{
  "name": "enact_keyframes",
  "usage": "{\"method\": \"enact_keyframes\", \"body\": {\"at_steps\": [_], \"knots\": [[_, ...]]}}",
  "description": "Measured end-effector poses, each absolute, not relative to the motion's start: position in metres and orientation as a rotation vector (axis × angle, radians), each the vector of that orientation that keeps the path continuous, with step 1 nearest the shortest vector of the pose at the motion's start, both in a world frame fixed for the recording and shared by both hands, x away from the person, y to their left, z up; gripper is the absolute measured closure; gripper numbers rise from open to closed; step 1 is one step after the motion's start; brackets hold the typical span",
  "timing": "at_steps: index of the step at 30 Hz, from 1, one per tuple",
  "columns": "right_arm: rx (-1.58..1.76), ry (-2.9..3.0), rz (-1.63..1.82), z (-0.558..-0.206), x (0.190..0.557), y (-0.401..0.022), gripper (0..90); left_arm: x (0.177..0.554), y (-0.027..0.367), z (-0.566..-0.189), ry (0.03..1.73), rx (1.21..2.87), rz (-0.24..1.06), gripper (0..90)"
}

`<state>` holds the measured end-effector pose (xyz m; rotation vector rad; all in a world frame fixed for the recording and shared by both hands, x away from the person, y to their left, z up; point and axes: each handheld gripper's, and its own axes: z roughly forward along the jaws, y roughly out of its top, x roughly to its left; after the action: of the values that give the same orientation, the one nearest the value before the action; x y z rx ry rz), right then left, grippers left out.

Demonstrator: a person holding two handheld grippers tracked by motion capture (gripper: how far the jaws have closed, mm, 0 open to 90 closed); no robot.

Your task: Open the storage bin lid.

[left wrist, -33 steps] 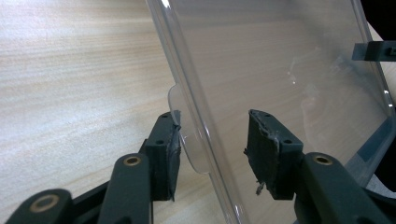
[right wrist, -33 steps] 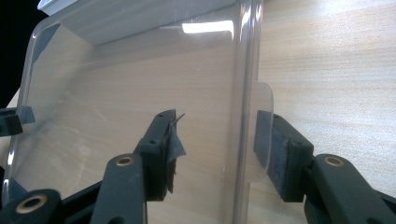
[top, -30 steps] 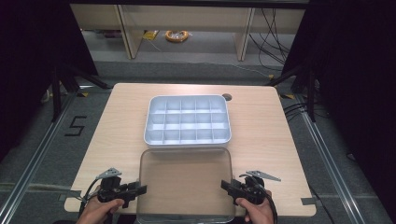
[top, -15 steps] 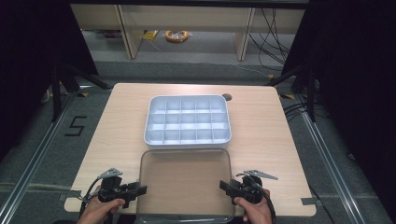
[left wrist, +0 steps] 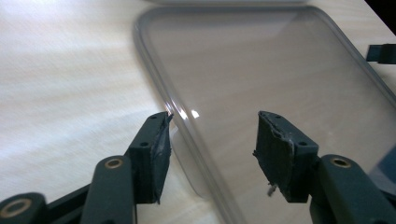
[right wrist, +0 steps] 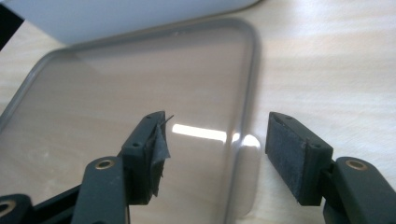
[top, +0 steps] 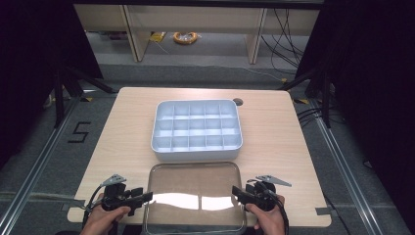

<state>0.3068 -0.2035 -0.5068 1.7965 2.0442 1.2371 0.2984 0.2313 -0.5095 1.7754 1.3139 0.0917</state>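
A clear plastic lid (top: 195,196) lies flat on the wooden table (top: 122,127), just in front of a white compartment tray (top: 196,126). My left gripper (top: 147,197) straddles the lid's left edge. Its jaws have just been opening and stand open, with the rim (left wrist: 187,135) between the pads and untouched. My right gripper (top: 237,192) straddles the lid's right edge (right wrist: 240,154) in the same way, its jaws also just opened and clear of the rim. In the left gripper view, my left gripper (left wrist: 215,119) looks across the lid (left wrist: 280,70). The right gripper view has my right gripper (right wrist: 217,119), the lid (right wrist: 130,93) and the tray's wall (right wrist: 116,16).
The tray is empty and sits mid-table, close behind the lid. A small round hole (top: 238,102) lies in the tabletop behind the tray. Bare wood runs along both sides of the lid. The table's front edge is right by my hands.
Both grippers' jaws have spread apart at the lid's side edges. The lid, the tray and both hands have stayed where they were.
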Motion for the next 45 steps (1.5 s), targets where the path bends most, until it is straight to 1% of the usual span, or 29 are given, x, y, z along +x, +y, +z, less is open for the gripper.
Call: {"method": "enact_keyframes", "body": {"at_steps": [10,13,14,15,18,21,24,25,29,33,35,37,42,43,45], "knots": [[1.769,1.999,1.252,-0.505,0.311,-0.212,39.9,0.299,0.232,-0.509,1.312,1.765,0.084,43.7],[1.750,1.992,1.246,-0.502,0.312,-0.213,39.1,0.299,0.233,-0.509,1.316,1.761,0.088,41.7],[1.807,1.982,1.246,-0.499,0.310,-0.212,38.5,0.300,0.233,-0.509,1.315,1.757,0.089,41.7],[1.742,1.985,1.273,-0.500,0.313,-0.216,36.8,0.300,0.233,-0.508,1.314,1.758,0.090,40.5],[1.731,1.969,1.284,-0.500,0.314,-0.218,34.7,0.301,0.233,-0.508,1.308,1.760,0.088,37.9],[1.706,1.966,1.294,-0.499,0.315,-0.218,33.6,0.301,0.233,-0.507,1.310,1.758,0.078,34.5],[1.733,1.944,1.310,-0.496,0.313,-0.215,32.0,0.303,0.232,-0.506,1.299,1.754,0.071,33.2],[1.667,1.965,1.302,-0.496,0.315,-0.219,31.5,0.303,0.232,-0.505,1.287,1.749,0.068,31.3],[1.664,1.946,1.337,-0.496,0.315,-0.221,30.6,0.306,0.232,-0.503,1.269,1.753,0.064,27.8],[1.672,1.945,1.338,-0.495,0.314,-0.226,28.9,0.309,0.233,-0.502,1.259,1.740,0.072,25.9],[1.731,1.924,1.352,-0.493,0.312,-0.226,28.4,0.311,0.234,-0.501,1.252,1.729,0.065,25.1],[1.691,1.925,1.324,-0.494,0.313,-0.229,28.1,0.311,0.235,-0.501,1.249,1.731,0.069,24.7],[1.666,1.932,1.320,-0.494,0.314,-0.233,27.7,0.309,0.236,-0.496,1.182,1.738,0.088,23.1],[1.740,1.918,1.333,-0.492,0.312,-0.231,27.6,0.310,0.237,-0.495,1.165,1.748,0.096,22.3],[1.739,1.919,1.332,-0.492,0.312,-0.231,27.4,0.309,0.238,-0.495,1.160,1.752,0.095,22.0]]}}
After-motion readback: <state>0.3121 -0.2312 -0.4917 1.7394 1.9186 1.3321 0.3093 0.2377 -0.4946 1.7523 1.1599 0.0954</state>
